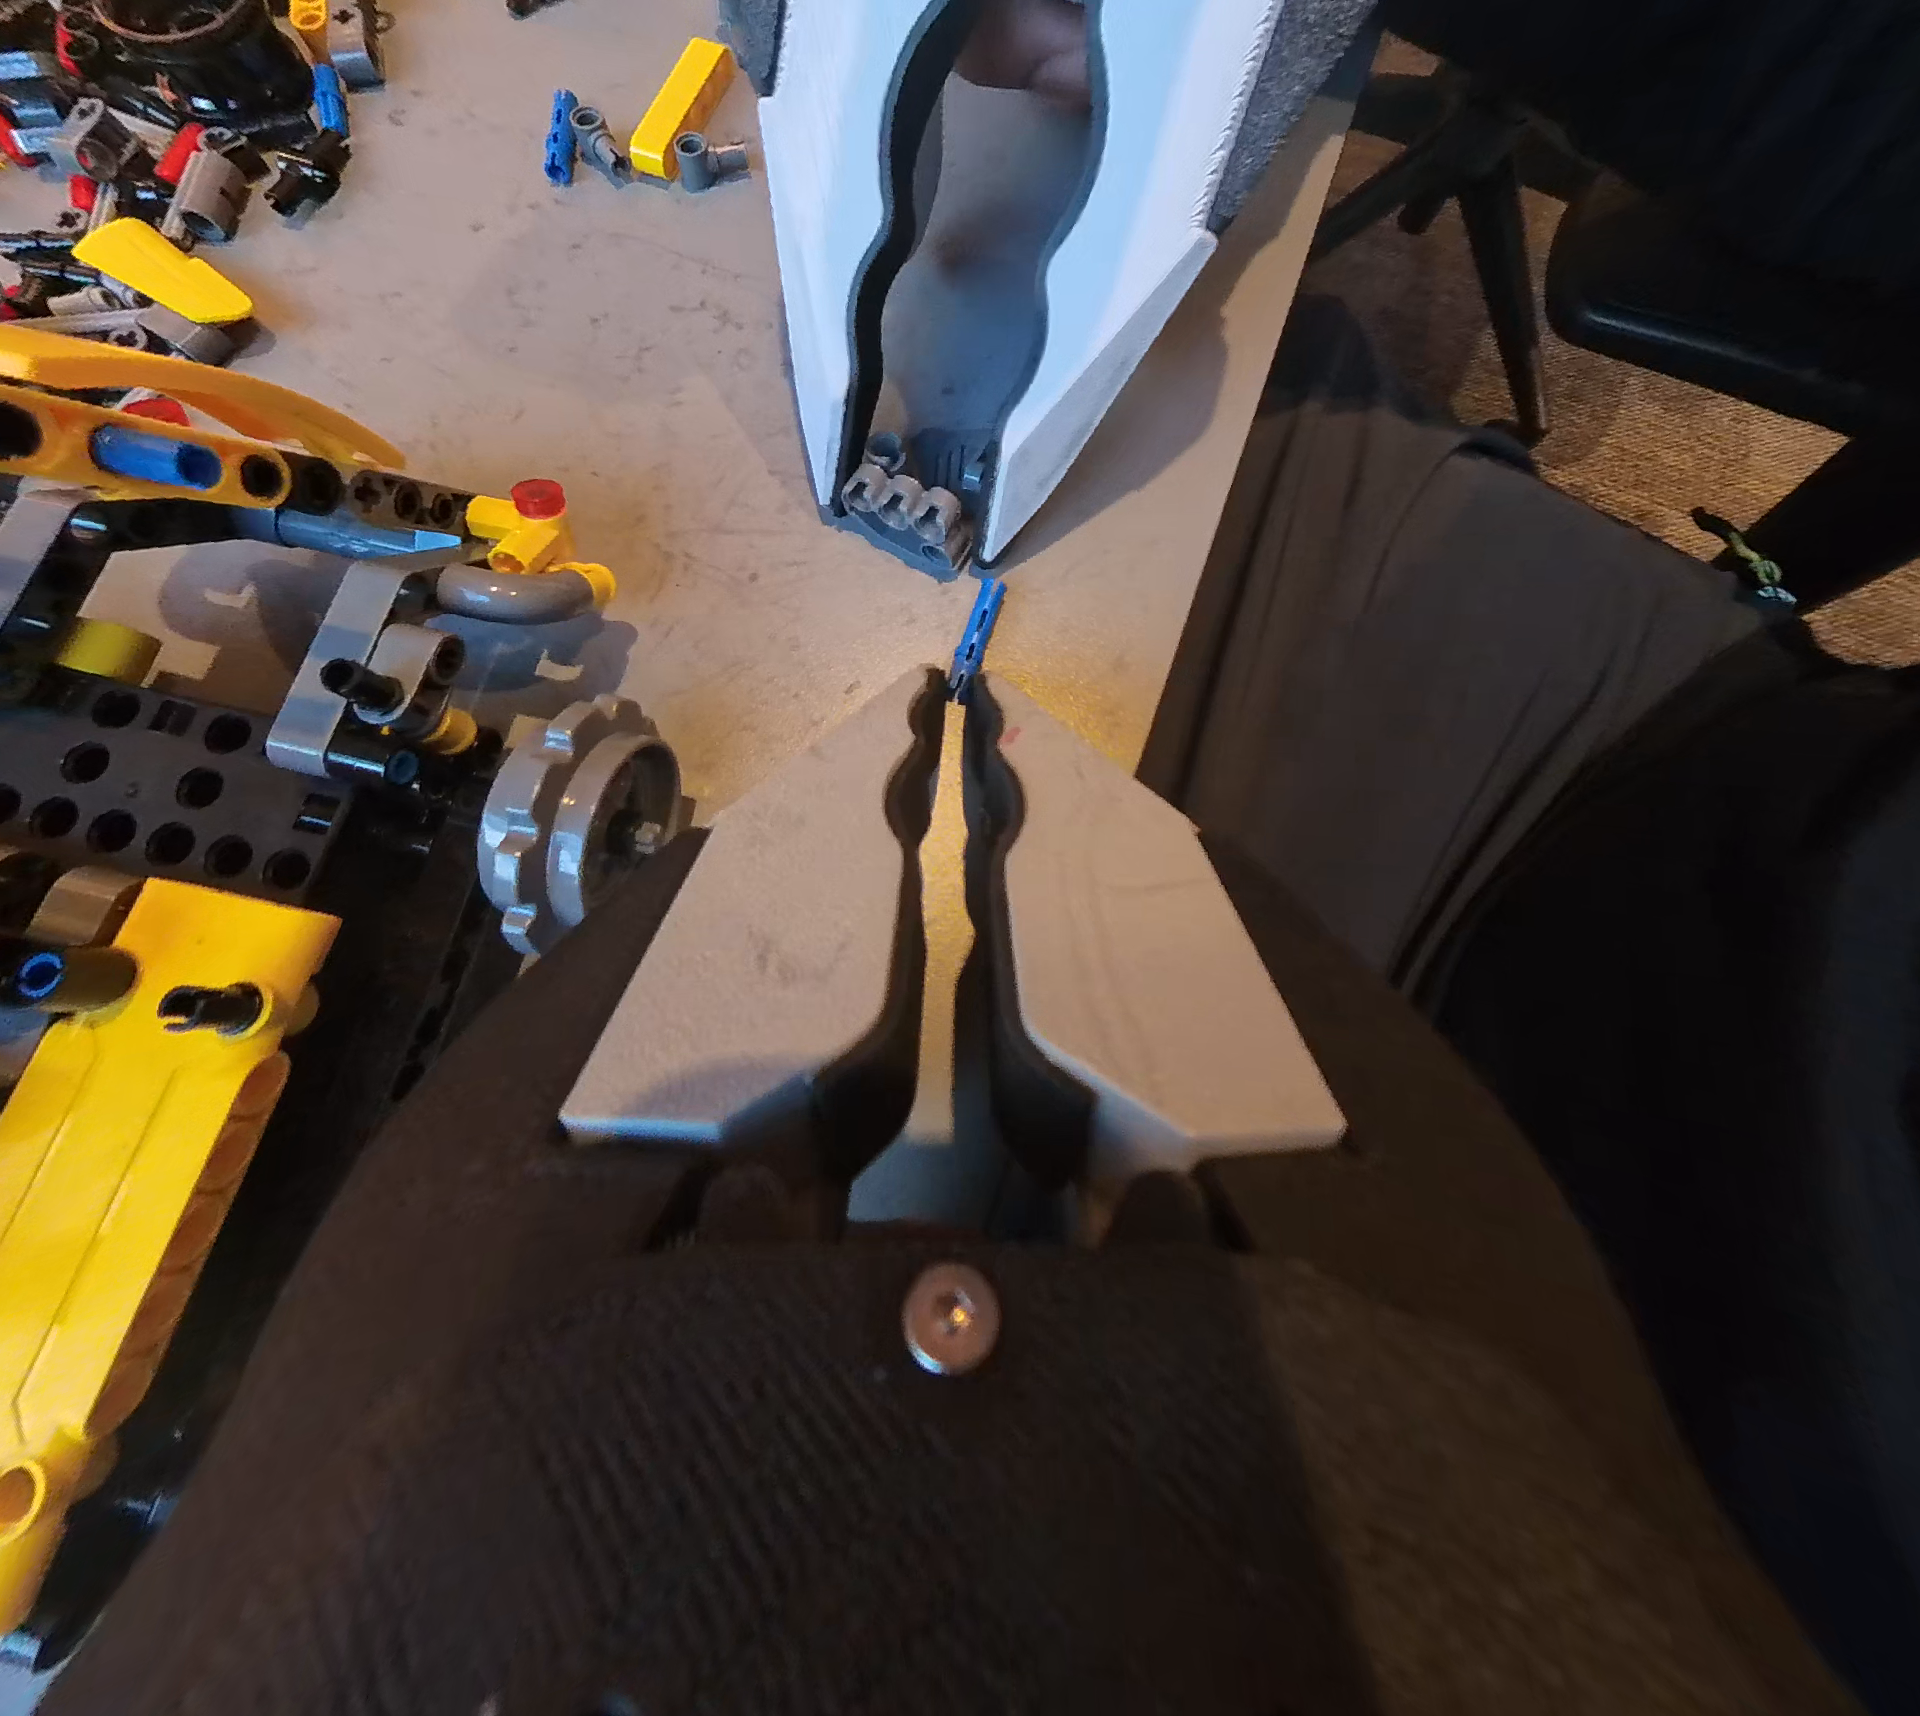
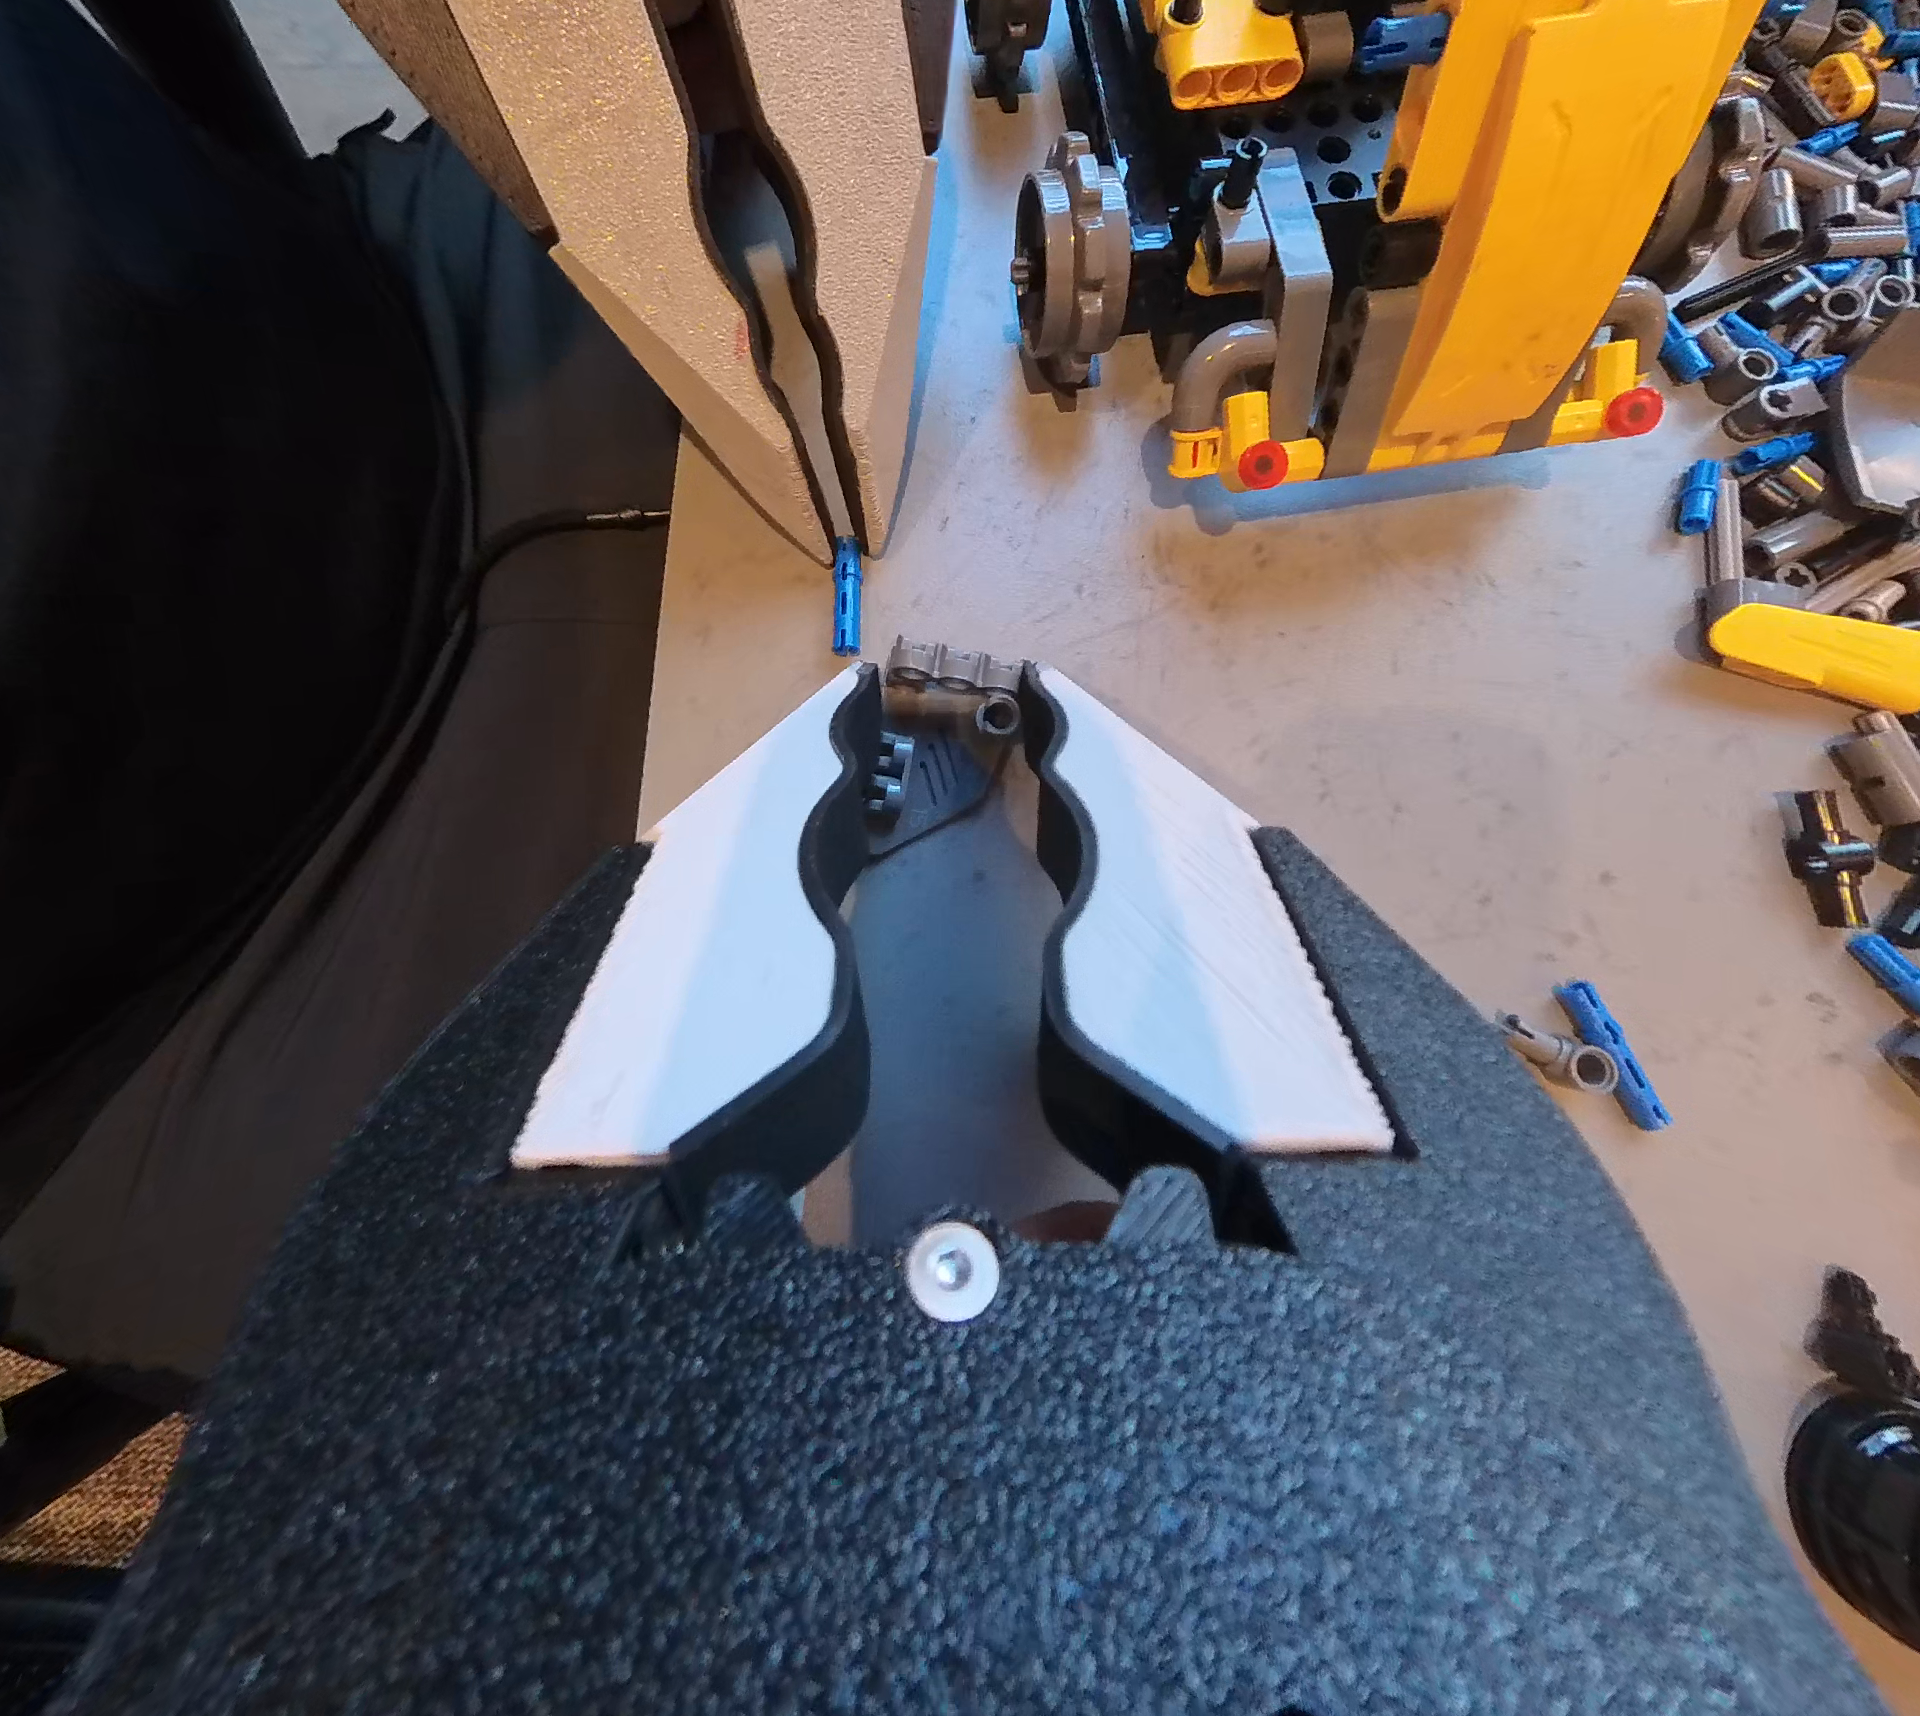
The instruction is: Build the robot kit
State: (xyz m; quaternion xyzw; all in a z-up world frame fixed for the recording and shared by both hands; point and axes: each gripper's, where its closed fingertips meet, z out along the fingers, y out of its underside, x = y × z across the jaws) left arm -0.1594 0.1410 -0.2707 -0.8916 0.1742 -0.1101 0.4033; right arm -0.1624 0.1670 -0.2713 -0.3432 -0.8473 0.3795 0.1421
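Left wrist view: left gripper pinches a blue pin; right gripper clamps a grey connector (misalignment could pop the pin loose).

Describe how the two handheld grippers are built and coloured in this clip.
Both are alike. The left gripper has a black, ribbed printed body with one silver screw at its centre, and two white wedge-shaped fingers lined with wavy black pads. The right gripper has a black, grainy body, a silver screw, and white ridged fingers with the same wavy black pads. No cables show.
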